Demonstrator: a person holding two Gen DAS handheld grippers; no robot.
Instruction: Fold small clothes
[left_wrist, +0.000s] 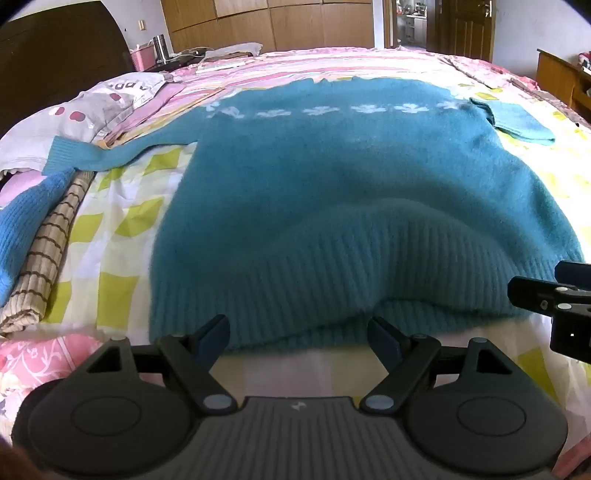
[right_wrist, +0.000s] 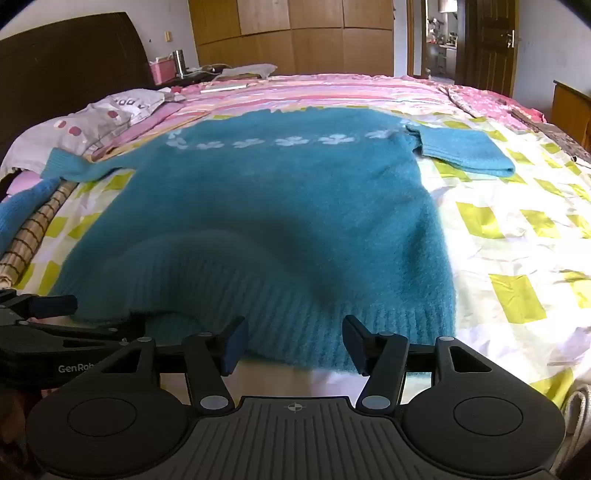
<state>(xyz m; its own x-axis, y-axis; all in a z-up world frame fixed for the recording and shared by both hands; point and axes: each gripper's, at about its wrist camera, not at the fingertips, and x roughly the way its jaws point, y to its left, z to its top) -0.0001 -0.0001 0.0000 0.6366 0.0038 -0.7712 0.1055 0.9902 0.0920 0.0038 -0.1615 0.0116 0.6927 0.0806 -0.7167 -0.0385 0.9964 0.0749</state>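
Beyond the left fingers, the right gripper (left_wrist: 554, 295) is cut off at the frame's right edge; left of them, a blue knit (left_wrist: 14, 229) runs off-frame. Doorway contents (right_wrist: 437, 40) far ahead are indistinct.

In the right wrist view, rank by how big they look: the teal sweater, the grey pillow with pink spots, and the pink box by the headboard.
1. Fuzzy teal knit sweater, by far the largest.
2. Grey pillow with pink spots.
3. Pink box, smallest, though it sits farthest from the camera, so its true size is unsure.
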